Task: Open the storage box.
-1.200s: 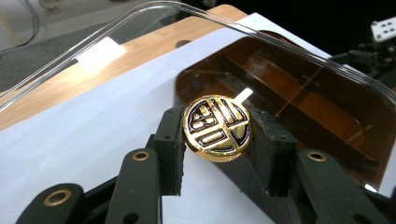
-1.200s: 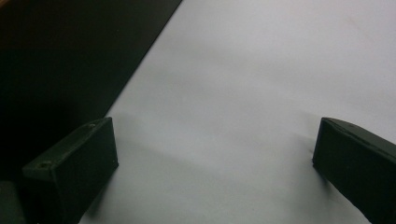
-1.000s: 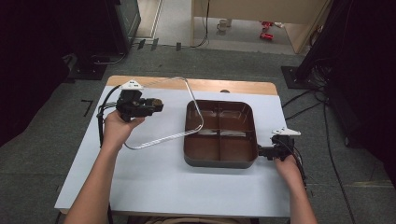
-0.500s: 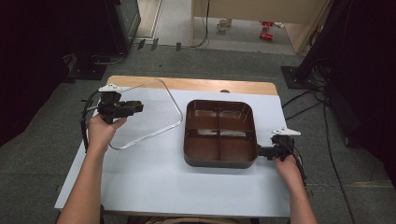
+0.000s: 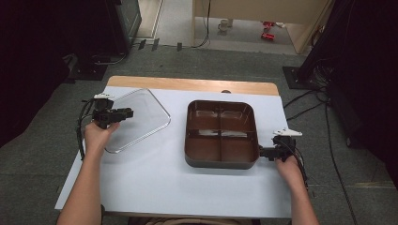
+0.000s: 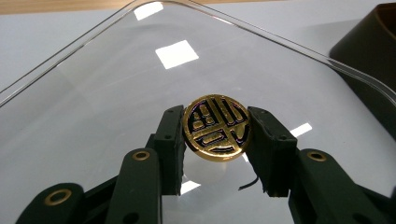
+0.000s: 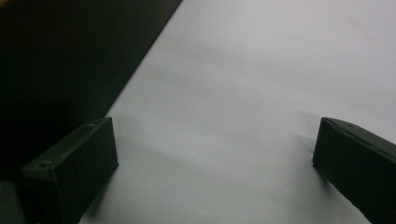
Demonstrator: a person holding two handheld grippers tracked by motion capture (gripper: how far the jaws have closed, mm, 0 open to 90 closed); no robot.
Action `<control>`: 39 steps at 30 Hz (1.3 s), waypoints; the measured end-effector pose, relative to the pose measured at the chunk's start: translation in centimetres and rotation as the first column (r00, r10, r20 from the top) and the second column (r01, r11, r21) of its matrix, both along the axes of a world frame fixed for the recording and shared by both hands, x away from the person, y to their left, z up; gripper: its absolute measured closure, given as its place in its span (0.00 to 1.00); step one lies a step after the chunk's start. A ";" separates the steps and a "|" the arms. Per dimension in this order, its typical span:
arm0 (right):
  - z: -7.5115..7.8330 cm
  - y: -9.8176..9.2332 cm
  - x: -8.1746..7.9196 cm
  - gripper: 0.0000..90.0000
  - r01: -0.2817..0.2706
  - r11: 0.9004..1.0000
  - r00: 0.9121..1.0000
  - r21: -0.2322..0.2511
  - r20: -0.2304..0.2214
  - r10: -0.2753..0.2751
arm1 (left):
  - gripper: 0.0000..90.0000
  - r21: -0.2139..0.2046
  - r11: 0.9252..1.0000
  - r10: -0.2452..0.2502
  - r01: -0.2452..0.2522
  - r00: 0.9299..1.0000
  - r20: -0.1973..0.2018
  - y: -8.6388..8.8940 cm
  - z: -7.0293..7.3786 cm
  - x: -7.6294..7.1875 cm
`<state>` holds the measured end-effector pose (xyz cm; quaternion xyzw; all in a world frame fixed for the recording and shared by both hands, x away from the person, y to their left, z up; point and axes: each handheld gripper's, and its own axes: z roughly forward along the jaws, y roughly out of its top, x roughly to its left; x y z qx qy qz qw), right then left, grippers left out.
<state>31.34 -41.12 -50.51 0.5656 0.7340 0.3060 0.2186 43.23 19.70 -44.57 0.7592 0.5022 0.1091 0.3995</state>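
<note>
A clear plastic lid (image 5: 141,117) with rounded corners hangs low over the left part of the table, slightly tilted. My left gripper (image 5: 126,112) is shut on the lid's round gold and black knob (image 6: 216,135), one pad on each side of it (image 6: 216,116). A brown tray (image 5: 220,164) with four compartments lies uncovered right of centre. My right gripper (image 5: 262,153) rests on the table at the tray's near right corner. Its jaws stand wide apart (image 7: 212,126) with only bare white tabletop between them, and the dark tray wall (image 7: 56,70) runs along its left jaw.
The white table (image 5: 155,187) has a wooden strip (image 5: 187,84) along its far edge. Cables (image 5: 305,108) and dark equipment stands lie on the floor around it. The tray's corner (image 6: 373,32) is close to the lid's right side.
My left hand has carried the lid leftward and down, away from above the tray to the table's left side. The right hand has stayed put.
</note>
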 end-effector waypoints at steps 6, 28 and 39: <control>0.0 0.0 0.0 0.00 0.000 1.000 1.000 0.000 0.000 0.000 | 0.66 0.015 1.000 0.023 -0.023 1.000 0.000 0.3 -0.9 0.4; 0.0 0.0 0.0 0.00 0.000 1.000 1.000 -0.001 0.000 0.000 | 0.46 0.045 0.998 0.049 -0.047 0.998 -0.047 -0.6 -2.8 1.2; 0.0 0.0 0.0 0.00 0.000 1.000 1.000 0.000 0.000 0.000 | 0.41 0.005 0.999 0.052 -0.052 0.999 -0.006 -0.1 -0.1 0.0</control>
